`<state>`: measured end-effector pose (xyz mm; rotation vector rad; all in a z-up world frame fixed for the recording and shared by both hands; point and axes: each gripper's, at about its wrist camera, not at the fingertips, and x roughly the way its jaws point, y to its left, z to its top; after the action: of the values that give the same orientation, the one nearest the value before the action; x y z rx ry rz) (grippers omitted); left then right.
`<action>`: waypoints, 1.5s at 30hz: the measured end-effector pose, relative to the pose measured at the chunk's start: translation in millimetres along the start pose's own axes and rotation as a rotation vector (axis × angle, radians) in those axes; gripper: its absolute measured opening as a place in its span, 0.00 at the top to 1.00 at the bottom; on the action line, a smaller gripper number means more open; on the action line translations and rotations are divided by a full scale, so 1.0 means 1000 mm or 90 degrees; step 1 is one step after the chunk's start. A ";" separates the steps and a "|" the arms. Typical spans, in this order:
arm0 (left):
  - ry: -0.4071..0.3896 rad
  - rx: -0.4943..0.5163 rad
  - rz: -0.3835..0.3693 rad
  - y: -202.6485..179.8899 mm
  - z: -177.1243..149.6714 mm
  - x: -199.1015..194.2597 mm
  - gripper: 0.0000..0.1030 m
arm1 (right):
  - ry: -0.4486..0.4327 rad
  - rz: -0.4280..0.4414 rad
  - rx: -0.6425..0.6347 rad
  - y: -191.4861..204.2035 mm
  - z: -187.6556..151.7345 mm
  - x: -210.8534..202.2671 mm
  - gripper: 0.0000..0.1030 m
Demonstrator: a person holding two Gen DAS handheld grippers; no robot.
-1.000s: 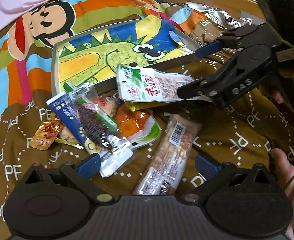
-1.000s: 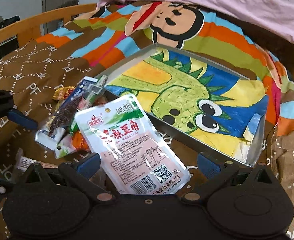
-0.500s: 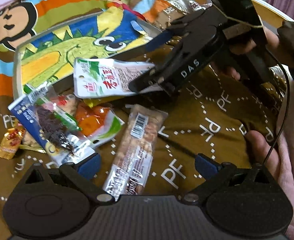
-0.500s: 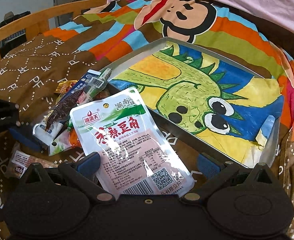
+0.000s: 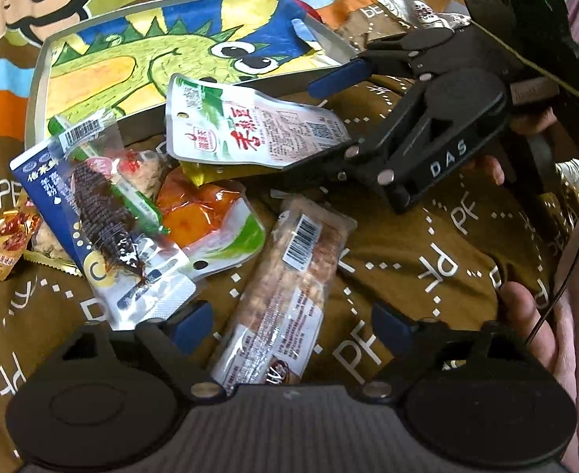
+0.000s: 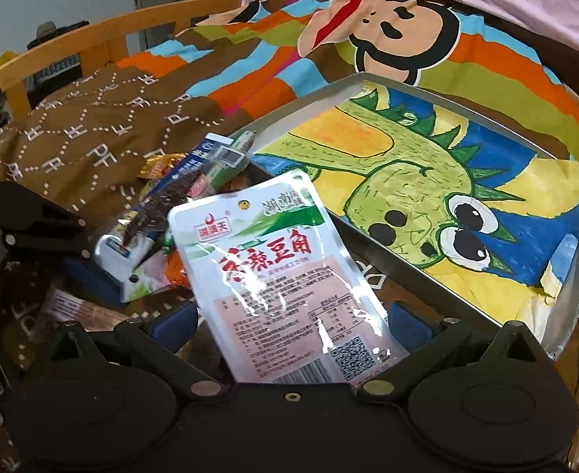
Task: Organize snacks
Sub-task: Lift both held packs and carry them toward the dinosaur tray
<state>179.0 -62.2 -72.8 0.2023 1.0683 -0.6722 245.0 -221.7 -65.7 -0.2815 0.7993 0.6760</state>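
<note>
A metal tray [image 5: 37,90] lined with a green dinosaur drawing lies on the bed; it also shows in the right wrist view [image 6: 329,90]. My right gripper [image 6: 289,323] stands open around a white-and-green bean packet [image 6: 273,276], whose near end lies between the fingers; from the left wrist view the packet [image 5: 250,126] hangs out toward the tray's near rim. My left gripper [image 5: 289,323] is open, fingers either side of a long nut bar [image 5: 289,291] lying on the blanket. A blue dark-snack packet [image 5: 92,220], an orange packet [image 5: 206,216] and a small red sachet [image 5: 6,244] lie in a heap.
The brown "PF" blanket [image 5: 427,268] covers the bed, with a striped monkey-print part [image 6: 388,35] behind the tray. A silver foil bag [image 5: 388,15] lies behind the tray's right corner. A wooden bed rail [image 6: 92,43] runs along the far left.
The left gripper has moved forward over the nut bar, which now lies between its fingers. The right gripper and bean packet have edged toward the tray's near rim.
</note>
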 end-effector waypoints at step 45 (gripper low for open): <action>0.001 0.006 0.038 -0.010 -0.008 -0.001 0.42 | 0.102 0.001 0.266 -0.021 -0.014 0.000 0.08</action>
<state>167.2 -66.3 -74.3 0.2419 1.0573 -0.6237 250.8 -244.5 -75.0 0.0454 1.0722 0.4765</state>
